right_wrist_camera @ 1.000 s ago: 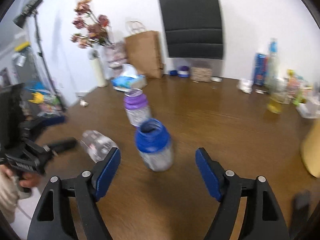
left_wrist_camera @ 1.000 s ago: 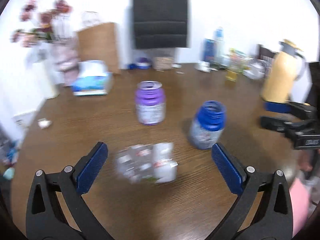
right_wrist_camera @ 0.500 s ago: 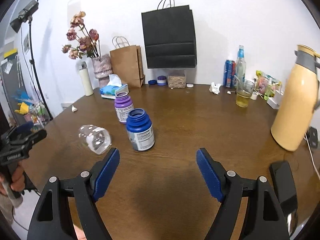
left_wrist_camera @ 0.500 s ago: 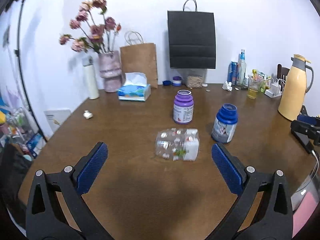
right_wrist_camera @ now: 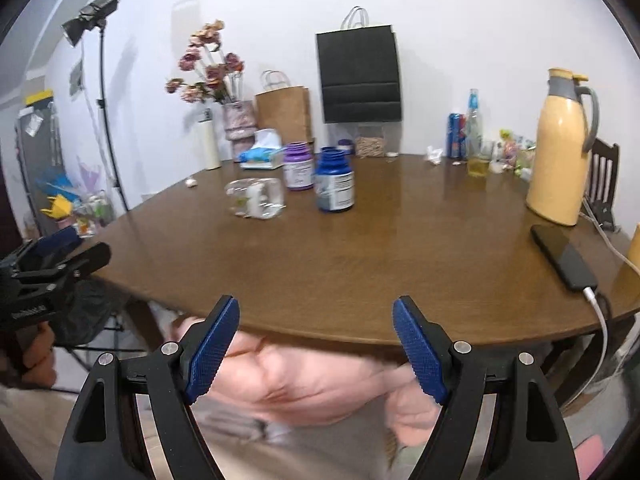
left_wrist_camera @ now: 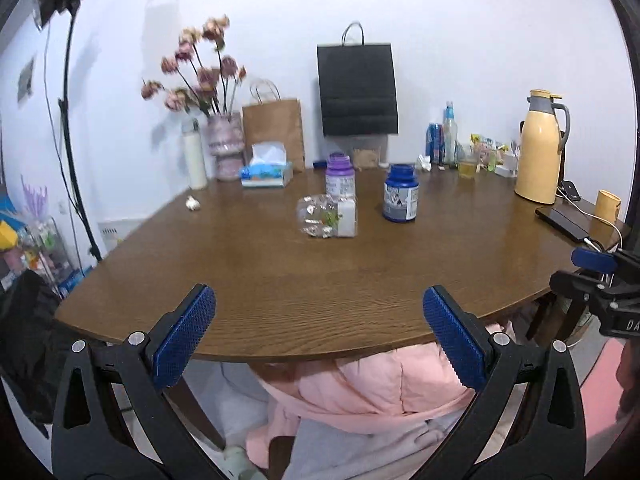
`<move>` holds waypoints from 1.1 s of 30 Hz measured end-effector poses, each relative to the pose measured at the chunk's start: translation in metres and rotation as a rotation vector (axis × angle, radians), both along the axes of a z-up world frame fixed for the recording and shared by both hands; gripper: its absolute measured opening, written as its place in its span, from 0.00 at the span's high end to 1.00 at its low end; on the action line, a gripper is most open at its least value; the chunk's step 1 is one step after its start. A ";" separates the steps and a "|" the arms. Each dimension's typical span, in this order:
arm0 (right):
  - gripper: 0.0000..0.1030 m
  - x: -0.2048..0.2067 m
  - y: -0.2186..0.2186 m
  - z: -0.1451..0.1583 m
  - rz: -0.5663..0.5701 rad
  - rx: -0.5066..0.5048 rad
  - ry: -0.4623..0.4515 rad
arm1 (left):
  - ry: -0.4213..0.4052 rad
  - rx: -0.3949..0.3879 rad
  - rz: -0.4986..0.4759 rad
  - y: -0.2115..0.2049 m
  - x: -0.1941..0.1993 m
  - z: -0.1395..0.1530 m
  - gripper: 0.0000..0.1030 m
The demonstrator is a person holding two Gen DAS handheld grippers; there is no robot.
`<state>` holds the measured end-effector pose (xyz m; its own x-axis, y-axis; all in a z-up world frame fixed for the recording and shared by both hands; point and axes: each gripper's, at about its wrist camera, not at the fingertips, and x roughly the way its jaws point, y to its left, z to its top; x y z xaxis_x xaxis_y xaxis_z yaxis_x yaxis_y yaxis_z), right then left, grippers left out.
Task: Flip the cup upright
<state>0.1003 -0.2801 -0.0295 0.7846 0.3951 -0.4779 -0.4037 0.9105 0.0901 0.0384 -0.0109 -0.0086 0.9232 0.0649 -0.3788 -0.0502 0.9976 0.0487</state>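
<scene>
A clear plastic cup point(left_wrist_camera: 327, 216) with a printed pattern lies on its side on the brown table point(left_wrist_camera: 320, 280), far from both grippers. It shows in the right wrist view too, as the cup point(right_wrist_camera: 256, 198) with its mouth toward the left. My left gripper point(left_wrist_camera: 319, 336) is open and empty, held back over the table's near edge. My right gripper point(right_wrist_camera: 316, 344) is open and empty as well, also back off the near edge. In the left wrist view the right gripper point(left_wrist_camera: 600, 288) appears at the far right.
A purple jar point(left_wrist_camera: 340, 178) and a blue jar point(left_wrist_camera: 401, 199) stand upright just behind and right of the cup. A yellow jug point(right_wrist_camera: 560, 148), a phone point(right_wrist_camera: 564, 256) with cable, a tissue box point(left_wrist_camera: 266, 168), bags and a flower vase point(left_wrist_camera: 224, 144) line the back and right. A person's pink clothing point(left_wrist_camera: 360, 392) is below the edge.
Both grippers have pulled back from the cup and jars to beyond the table's near edge. The cup still lies on its side. Both stay open.
</scene>
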 end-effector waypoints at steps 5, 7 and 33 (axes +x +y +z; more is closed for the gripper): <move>0.19 -0.007 -0.001 0.005 0.003 0.038 -0.042 | -0.034 -0.006 -0.023 -0.004 -0.006 0.002 0.00; 0.19 -0.007 0.000 0.004 0.000 0.034 -0.036 | -0.047 -0.002 -0.021 -0.005 -0.010 0.003 0.00; 0.19 -0.026 0.002 0.022 0.007 0.041 -0.158 | -0.196 -0.022 0.001 0.007 -0.029 0.025 0.00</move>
